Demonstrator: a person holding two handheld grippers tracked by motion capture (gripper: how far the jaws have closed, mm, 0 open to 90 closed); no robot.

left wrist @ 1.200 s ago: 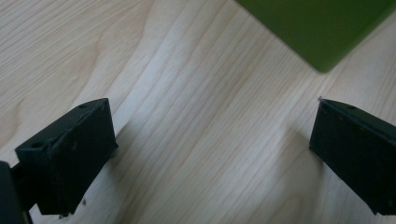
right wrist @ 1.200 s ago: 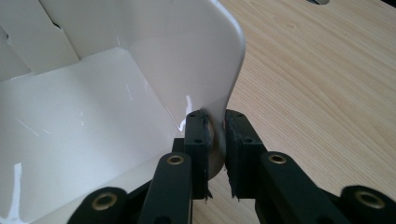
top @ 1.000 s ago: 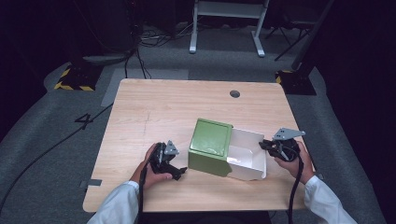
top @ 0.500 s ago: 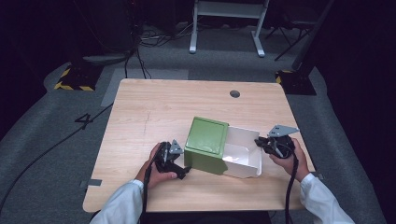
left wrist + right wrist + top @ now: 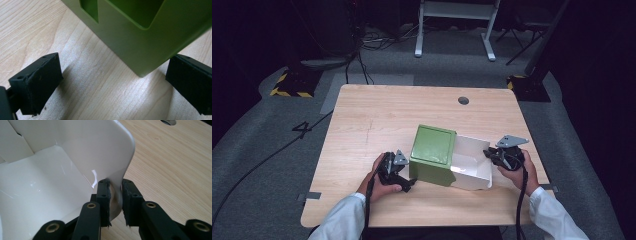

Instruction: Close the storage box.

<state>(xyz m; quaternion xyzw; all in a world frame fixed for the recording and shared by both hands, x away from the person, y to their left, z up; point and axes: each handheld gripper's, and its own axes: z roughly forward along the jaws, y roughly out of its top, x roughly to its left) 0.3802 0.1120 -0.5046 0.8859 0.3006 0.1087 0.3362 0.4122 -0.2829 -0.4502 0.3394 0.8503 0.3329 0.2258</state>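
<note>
A green box [image 5: 432, 152] sits partly over a white bin [image 5: 472, 162] at the table's front middle. The green box [image 5: 140, 30] has cut-outs in its wall, and one lower corner reaches between the jaws of my left gripper [image 5: 112, 85], which stands open and touches nothing. In the high view that left gripper [image 5: 404, 175] lies just left of the green box. My right gripper [image 5: 115, 202] is shut on the rim of the white bin [image 5: 75, 152], one jaw inside and one outside. From above, the right gripper [image 5: 492, 156] is at the bin's right end.
The wooden table [image 5: 377, 120] has a round cable hole [image 5: 463, 100] near its far edge. Cables trail from both grippers toward the person. On the grey floor beyond stand a white frame [image 5: 454, 20] and yellow-black striped blocks [image 5: 292, 85].
The right gripper moved left to the bin's end and closed on its rim. Box and bin shifted slightly left. The left gripper stayed beside the green box.
</note>
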